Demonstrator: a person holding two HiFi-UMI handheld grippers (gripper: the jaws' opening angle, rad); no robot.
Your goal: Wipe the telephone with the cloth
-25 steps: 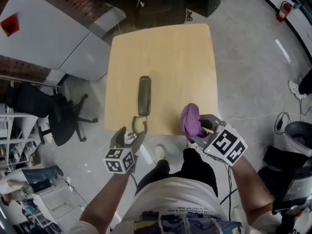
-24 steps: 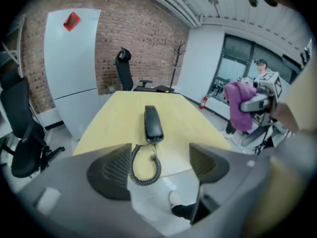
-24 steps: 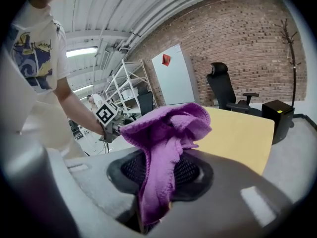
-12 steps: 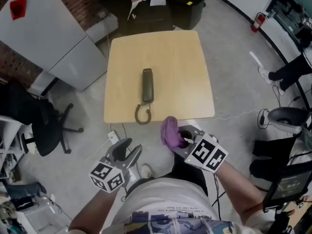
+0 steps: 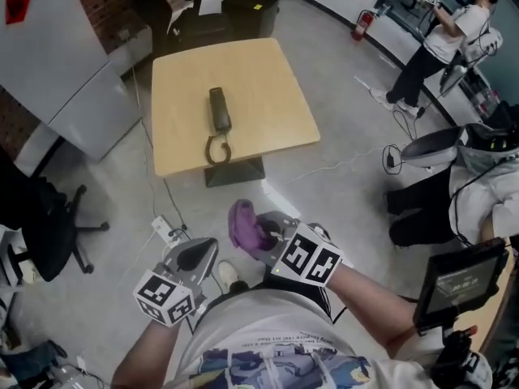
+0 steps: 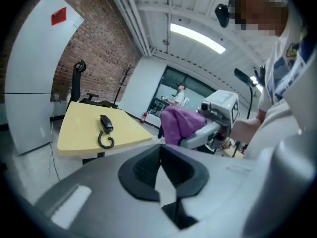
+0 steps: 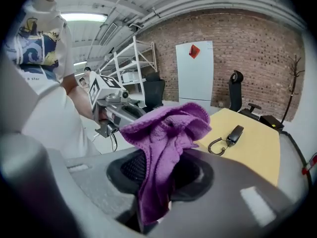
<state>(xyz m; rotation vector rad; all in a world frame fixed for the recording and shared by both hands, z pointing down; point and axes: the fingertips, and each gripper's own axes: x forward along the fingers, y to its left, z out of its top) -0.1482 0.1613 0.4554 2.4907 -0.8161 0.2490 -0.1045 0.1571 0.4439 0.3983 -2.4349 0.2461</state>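
Note:
A dark telephone handset [image 5: 218, 108] with a curled cord [image 5: 216, 149] lies on the pale wooden table [image 5: 268, 79], far ahead in the head view. Both grippers hang over the floor near my body, well short of the table. My right gripper [image 5: 258, 232] is shut on a bunched purple cloth [image 5: 243, 225], which drapes out from between its jaws [image 7: 163, 133]. My left gripper [image 5: 197, 254] has just been closing and is now shut, jaws together with nothing between them [image 6: 160, 150]. In the left gripper view the telephone [image 6: 106, 122] is small on the table, and the cloth [image 6: 179, 124] shows at the right.
A white cabinet [image 5: 57, 63] stands left of the table and black cases [image 5: 243, 6] behind it. A black office chair [image 5: 36, 217] is at the left. A power strip [image 5: 162, 227] and cables lie on the floor. A person [image 5: 442, 43] stands at the far right.
Both grippers have drawn back from the table edge to over the floor. The left jaws went from open to shut, holding nothing. The cloth stays in the right gripper.

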